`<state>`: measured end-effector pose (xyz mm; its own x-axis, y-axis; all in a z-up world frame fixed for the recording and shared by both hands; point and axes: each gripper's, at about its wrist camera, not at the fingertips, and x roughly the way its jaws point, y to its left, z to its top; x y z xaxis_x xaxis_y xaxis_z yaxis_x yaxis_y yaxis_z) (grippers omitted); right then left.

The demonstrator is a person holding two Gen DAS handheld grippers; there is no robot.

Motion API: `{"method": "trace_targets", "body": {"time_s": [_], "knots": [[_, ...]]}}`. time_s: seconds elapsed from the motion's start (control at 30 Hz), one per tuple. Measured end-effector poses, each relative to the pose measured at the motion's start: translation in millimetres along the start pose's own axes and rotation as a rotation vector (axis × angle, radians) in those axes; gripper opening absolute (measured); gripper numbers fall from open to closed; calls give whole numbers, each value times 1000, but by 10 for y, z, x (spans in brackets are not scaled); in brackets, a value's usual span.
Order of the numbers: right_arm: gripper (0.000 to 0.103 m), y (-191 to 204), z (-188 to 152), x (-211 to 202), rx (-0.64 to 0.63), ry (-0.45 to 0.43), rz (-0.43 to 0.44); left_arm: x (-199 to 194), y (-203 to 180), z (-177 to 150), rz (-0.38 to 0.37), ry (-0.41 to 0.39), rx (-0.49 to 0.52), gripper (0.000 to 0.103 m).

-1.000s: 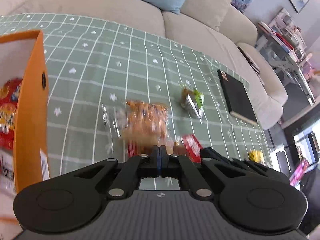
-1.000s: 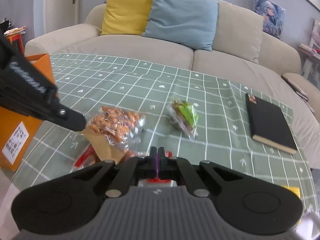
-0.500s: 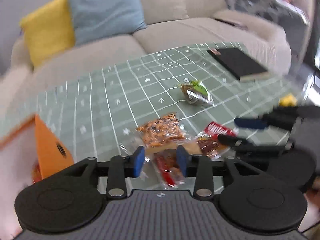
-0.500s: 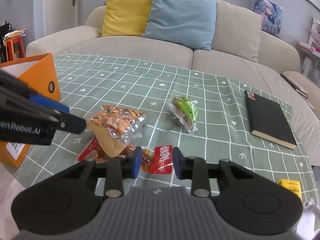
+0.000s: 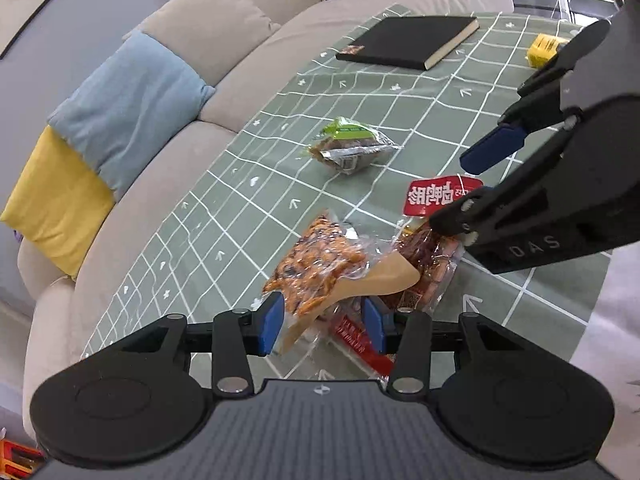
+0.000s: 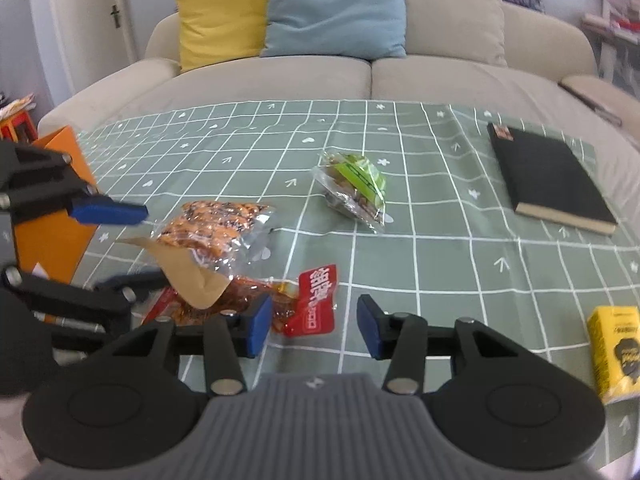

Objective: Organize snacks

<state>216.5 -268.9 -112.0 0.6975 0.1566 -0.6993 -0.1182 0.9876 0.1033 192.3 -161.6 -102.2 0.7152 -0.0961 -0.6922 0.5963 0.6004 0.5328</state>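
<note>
A clear bag of orange snacks (image 5: 316, 264) lies near the front edge of the green checked tablecloth (image 5: 400, 112), its tan flap draped over a red packet (image 6: 312, 308) of reddish-brown pieces that sits partly beneath it. A little further back, apart from these, is a green-labelled snack pack (image 6: 354, 188).

The left gripper (image 5: 322, 322) hangs low over the orange bag with its blue pads spread, one on either side of the bag's near end; I can't tell whether they touch the wrapper. The right gripper (image 6: 314, 332) is also spread wide, just in front of the red packet, holding nothing.

An orange box (image 6: 56, 216) stands at the left edge of the table. A black book (image 6: 548, 176) lies far right, a small yellow carton (image 6: 616, 352) nearer the front corner. Behind is a beige sofa (image 6: 360, 76) with a yellow cushion (image 6: 220, 12) and a blue cushion (image 6: 336, 8).
</note>
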Motion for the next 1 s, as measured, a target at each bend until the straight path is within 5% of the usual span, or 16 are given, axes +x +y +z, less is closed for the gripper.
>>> {"method": "trace_targets", "body": {"time_s": [0.2,0.5,1.0], "knots": [[35,-43,8,70,69,29,33,65,34,-13,-17,9,-73,13],[28,80,-139,-181,91,31,-3,-252,-29,-101,-20,-2,-147,1],[33,305,-728,-793,110,145,-150,-916,-373,-662,-93,3,-208,0]]}}
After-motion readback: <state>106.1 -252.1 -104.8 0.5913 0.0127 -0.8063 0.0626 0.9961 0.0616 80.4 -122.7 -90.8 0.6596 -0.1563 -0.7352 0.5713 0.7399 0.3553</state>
